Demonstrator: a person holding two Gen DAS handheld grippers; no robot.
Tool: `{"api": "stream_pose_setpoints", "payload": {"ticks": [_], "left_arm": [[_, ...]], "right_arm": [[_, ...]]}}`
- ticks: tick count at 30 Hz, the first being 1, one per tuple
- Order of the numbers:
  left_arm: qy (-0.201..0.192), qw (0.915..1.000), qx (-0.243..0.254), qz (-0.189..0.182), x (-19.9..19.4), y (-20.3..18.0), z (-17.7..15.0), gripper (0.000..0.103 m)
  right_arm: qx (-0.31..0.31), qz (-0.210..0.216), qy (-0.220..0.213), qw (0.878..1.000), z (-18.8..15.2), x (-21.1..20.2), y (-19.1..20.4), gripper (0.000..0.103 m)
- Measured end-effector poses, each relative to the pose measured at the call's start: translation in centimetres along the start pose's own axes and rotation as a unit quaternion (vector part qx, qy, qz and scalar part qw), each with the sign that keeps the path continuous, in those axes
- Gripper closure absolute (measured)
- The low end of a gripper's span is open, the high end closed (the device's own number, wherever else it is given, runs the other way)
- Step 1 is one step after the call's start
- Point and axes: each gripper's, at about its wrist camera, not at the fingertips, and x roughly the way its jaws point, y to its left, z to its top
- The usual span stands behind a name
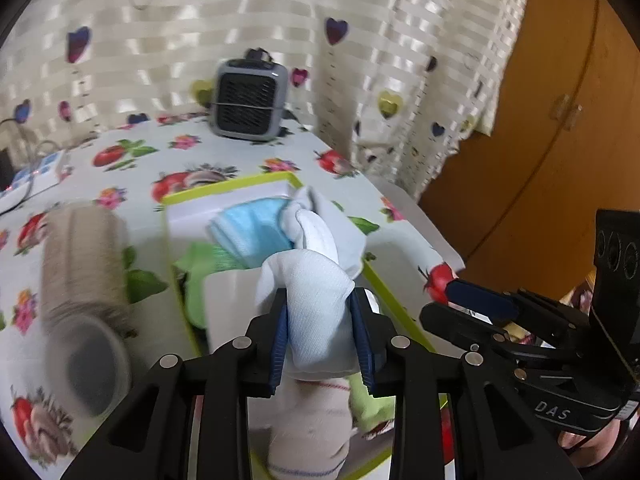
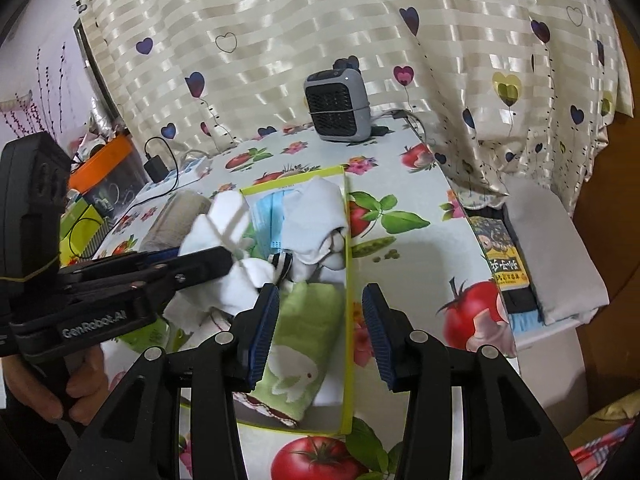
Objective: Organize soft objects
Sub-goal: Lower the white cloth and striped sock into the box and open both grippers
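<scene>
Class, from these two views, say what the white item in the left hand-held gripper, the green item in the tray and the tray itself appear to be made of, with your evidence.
White sock, clamped in the left hand-held gripper: matte knit fabric, probably cotton; fine weave, soft folds. Green towel: looped terry cloth, fuzzy surface with a white woven figure. Tray: thin stiff walls, white inside, lime outside; likely cardboard, possibly plastic.

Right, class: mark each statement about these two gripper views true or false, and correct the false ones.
1. The left gripper is clamped on a white sock. True.
2. The right gripper holds the green towel. False: its jaws stand apart with nothing gripped.
3. A blue face mask lies in the yellow-edged box. True.
4. The grey fan stands inside the box. False: it stands on the table by the curtain.
5. A beige roll lies outside the box. True.
</scene>
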Motion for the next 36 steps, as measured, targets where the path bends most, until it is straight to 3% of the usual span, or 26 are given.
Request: {"api": "stream_pose_setpoints", "payload": {"ticks": [7,13,20,36], "left_arm": [[0.016,0.9999,0.0,0.004,1.3,-0.1,-0.1,0.07],[-0.016,0.9998,0.012,-0.004,-0.4,-0.6,0.3,0.059],[-0.013,0.9998,-0.008,-0.011,-0.8,0.0,0.3,0.059],[-0.037,0.9992,-0.01,0.012,-3.5,0.4,-0.2,0.059]], "right_arm": [[0.001,0.0,0.003,1.0,-0.1,0.2,-0.2,0.058],[-0.004,0.005,-0.002,1.0,0.0,0.1,0.2,0.058],[-0.011,0.007,-0.004,1.0,-0.1,-0.1,0.6,0.058],[-0.024,0.011,-0.013,1.0,-0.2,-1.5,1.8,0.058]]}}
